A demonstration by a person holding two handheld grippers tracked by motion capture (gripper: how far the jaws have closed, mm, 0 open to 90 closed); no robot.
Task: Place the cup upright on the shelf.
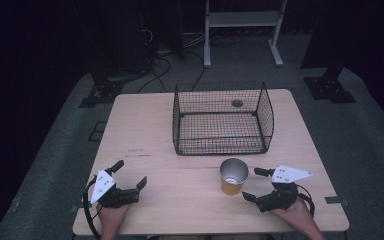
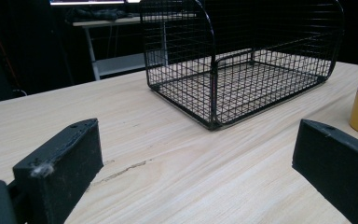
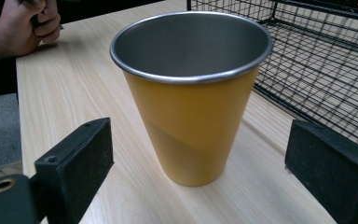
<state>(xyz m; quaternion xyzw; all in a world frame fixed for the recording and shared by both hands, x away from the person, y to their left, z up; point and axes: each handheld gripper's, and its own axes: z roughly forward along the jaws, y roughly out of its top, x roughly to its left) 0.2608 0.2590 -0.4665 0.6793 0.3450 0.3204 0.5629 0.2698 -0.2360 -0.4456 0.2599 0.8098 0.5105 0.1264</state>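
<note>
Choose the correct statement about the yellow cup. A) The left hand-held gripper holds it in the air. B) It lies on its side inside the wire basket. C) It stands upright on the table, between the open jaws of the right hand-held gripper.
C: the yellow cup stands upright on the table, and the right hand-held gripper has its jaws open, one on each side of the cup, without touching it.

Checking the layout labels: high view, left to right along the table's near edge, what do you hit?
Left tongs → yellow cup → right tongs. The wire basket stands farther back, above the cup, so it is left out of the order.
</note>
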